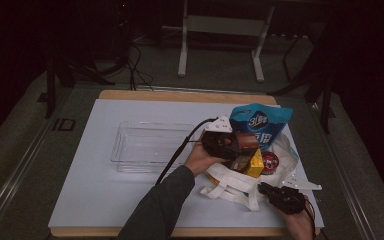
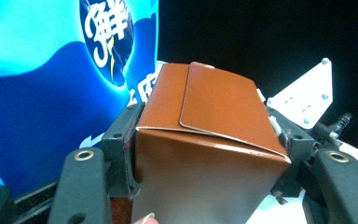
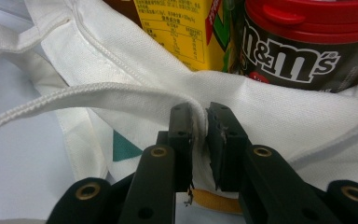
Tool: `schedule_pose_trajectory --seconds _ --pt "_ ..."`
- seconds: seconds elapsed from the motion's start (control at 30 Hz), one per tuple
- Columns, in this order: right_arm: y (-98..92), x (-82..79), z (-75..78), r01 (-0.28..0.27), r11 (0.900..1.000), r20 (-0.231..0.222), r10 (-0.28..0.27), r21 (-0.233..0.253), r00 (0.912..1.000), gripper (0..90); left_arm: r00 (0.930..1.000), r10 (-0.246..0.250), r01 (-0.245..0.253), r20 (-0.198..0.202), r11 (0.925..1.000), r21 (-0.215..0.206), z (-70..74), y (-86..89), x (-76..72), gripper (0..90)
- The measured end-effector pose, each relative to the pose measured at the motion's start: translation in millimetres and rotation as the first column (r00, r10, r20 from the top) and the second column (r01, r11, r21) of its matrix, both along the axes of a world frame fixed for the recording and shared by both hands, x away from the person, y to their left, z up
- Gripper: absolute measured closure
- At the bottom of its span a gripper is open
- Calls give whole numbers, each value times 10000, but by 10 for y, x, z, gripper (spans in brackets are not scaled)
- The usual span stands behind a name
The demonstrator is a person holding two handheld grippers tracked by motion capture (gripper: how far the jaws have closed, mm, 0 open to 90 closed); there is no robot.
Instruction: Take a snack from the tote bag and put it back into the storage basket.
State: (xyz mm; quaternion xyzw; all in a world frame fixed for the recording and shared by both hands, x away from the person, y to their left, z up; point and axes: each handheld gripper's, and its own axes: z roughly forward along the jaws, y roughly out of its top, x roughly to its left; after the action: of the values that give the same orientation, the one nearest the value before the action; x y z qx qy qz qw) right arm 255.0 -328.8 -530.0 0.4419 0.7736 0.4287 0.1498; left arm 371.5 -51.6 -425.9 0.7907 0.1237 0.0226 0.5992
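Brown box clamped in left gripper, lifted above tote bag. Right gripper pinching bag rim. Clear bin at 9 o'clock empty; yellow carton, candy jar left inside.

This looks like a dark lab or test room, not a home. A wooden desk with a white sheet on top stands on grey carpet floor. Past its far edge are black cables and a grey metal frame stand.
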Motion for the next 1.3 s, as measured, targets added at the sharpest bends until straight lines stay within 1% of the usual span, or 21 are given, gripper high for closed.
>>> schedule_pose_trajectory --seconds 0.1,0.17,0.23,0.27,0.33,0.37,0.43,0.57,0.6,0.63,0.77,0.83,0.9,0.93,1.0,1.03,1.13,1.3 --pt "1 -1 0 9 10000 -7 -9 8 10000 796 10000 79 -79 57 9999 -87 32 15 -15 401" --pt "0 0 -1 2 10000 -6 -2 11 10000 796 9998 163 -161 86 9996 -235 70 41 -21 403" --pt "0 0 -1 2 10000 -7 -2 12 10000 796 9998 163 -161 86 9996 -235 70 41 -21 404" --pt "0 0 0 9 10000 -5 -9 1 10000 796 9996 252 -246 128 9984 -504 154 102 -20 407" --pt "1 0 -1 12 10000 -2 -12 10 10000 797 9995 305 -295 124 9967 -755 205 141 -27 409" --pt "1 0 -1 12 10000 -2 -12 10 10000 797 9995 305 -295 124 9967 -755 205 141 -27 409" --pt "1 0 -2 14 10000 -1 -14 12 10000 797 9991 423 -413 69 9937 -1042 263 197 -40 409" --pt "1 -1 -3 23 10000 21 -23 10 10000 796 9988 496 -487 44 9919 -1174 307 247 -46 411" --pt "1 -1 -3 24 10000 18 -24 11 10000 797 9986 528 -518 53 9911 -1227 343 273 -51 412" --pt "1 -1 -3 24 10000 18 -24 11 10000 797 9986 528 -518 53 9911 -1227 343 273 -51 412" --pt "1 0 -3 21 10000 21 -21 6 10000 797 9987 490 -465 169 9909 -1260 433 315 -84 413" --pt "2 0 -3 19 10000 20 -19 10 10000 797 9987 420 -379 300 9914 -1255 490 344 -121 415" --pt "3 0 -3 23 10000 21 -23 7 10000 797 9989 383 -345 281 9914 -1265 504 356 -129 415" --pt "4 -1 -2 31 10000 17 -31 3 10000 797 9994 314 -292 169 9922 -1214 528 382 -133 415" --pt "4 -1 -2 32 10000 17 -32 2 10000 797 9994 314 -292 169 9922 -1214 528 382 -133 416" --pt "5 -2 -2 35 10000 14 -35 1 10000 797 9995 273 -253 165 9937 -1092 565 413 -152 416" --pt "3 -1 -2 29 10000 12 -29 -1 10000 797 9995 236 -213 224 9948 -1000 589 436 -164 416" --pt "5 -2 -3 45 10000 19 -45 7 10000 797 9996 211 -191 202 9953 -954 635 511 -189 417"
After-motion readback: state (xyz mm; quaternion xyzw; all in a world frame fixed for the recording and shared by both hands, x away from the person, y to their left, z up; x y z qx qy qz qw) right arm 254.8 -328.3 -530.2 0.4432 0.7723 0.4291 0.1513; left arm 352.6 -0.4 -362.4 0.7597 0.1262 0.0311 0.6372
